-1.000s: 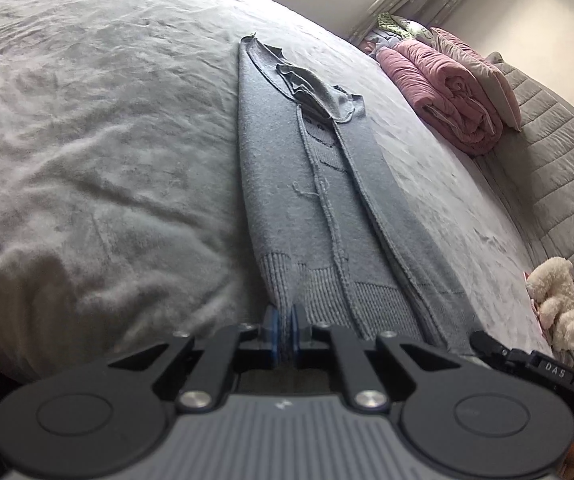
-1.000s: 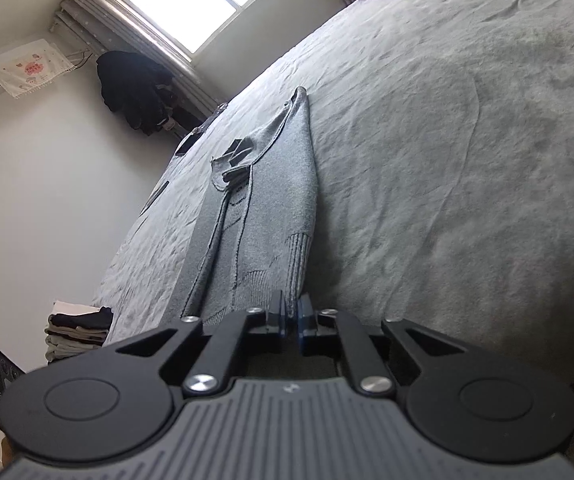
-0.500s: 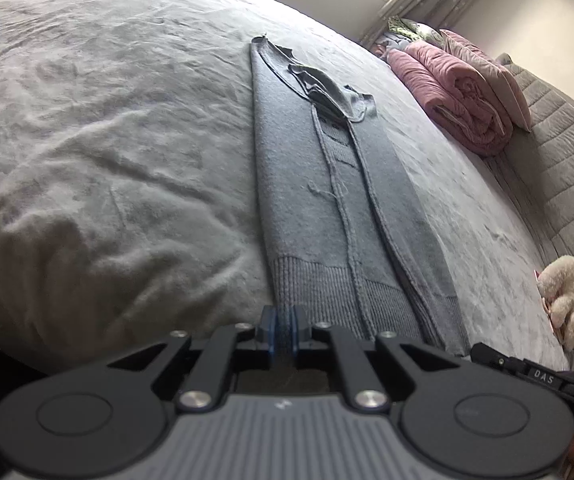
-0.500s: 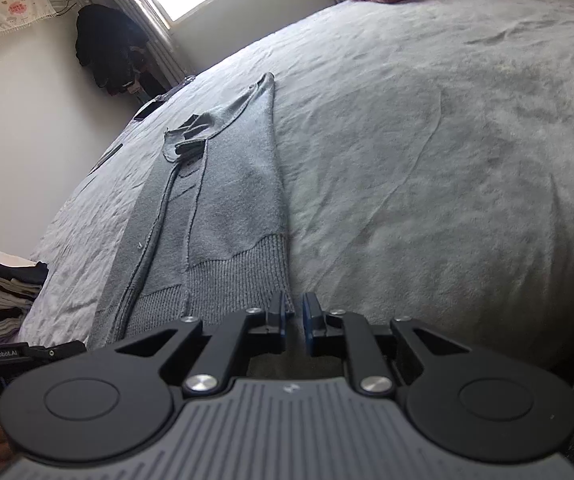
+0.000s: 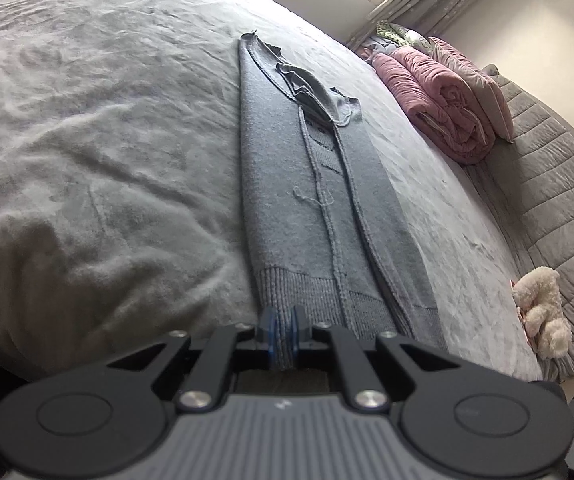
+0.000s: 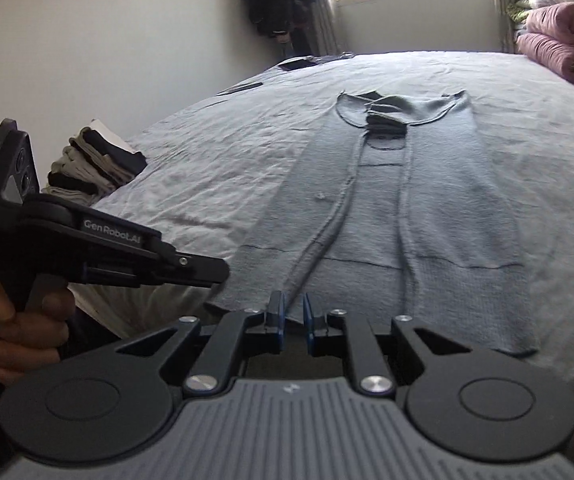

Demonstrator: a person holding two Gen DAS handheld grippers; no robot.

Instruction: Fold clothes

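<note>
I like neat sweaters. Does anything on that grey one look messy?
Yes. A loose thread curls across the middle of the grey sweater, like a pulled stitch, and the neck end lies bunched up instead of flat.

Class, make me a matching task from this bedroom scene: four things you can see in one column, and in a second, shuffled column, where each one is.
Things
1 grey cardigan
2 pink quilt
3 white plush toy
4 stack of folded clothes

Places
A on the grey quilted cover by the bed
B rolled up near the window
C laid out along the bed
D off the bed's edge, by the wall

Pairs: 1-C, 2-B, 3-A, 4-D
</note>
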